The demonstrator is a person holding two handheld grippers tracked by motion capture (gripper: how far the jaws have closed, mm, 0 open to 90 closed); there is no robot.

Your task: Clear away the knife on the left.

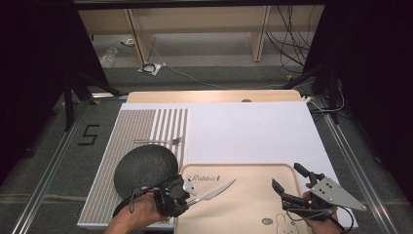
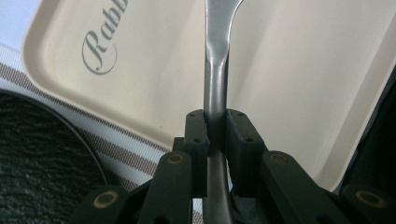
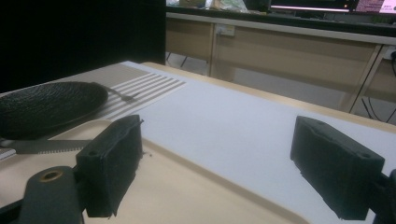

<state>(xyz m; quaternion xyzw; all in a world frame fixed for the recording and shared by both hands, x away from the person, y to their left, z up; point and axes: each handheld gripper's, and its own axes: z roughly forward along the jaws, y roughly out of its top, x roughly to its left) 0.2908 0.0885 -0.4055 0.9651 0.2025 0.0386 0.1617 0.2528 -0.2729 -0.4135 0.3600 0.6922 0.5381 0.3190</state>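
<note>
- white board over a wooden table (image 1: 146,96), with a striped placemat (image 1: 126,131) on its left part and a beige tray (image 1: 253,214) marked "rabbit" at the near edge; dark curtains and desks stand behind.
- left gripper (image 1: 187,187) is clamped on the handle of a knife (image 1: 216,190) — the left gripper view shows the metal handle (image 2: 215,93) pinched between the two pads, jaws nearly together.
- knife's serrated blade points right, over the tray's left half; whether it touches the tray floor i cannot tell.
- right gripper (image 1: 290,180) hovers over the tray's right side with its jaws wide apart, holding nothing.
- black plate (image 1: 146,168) sits on the placemat just beside the tray; a fork (image 1: 158,141) lies on the stripes beyond it.
- step in hand, as i judge it: carrying the knife to its spot — likely laying it in the tray.
- next move calls for lowering the blade flat, then easing the jaws apart without flicking the handle.
</note>
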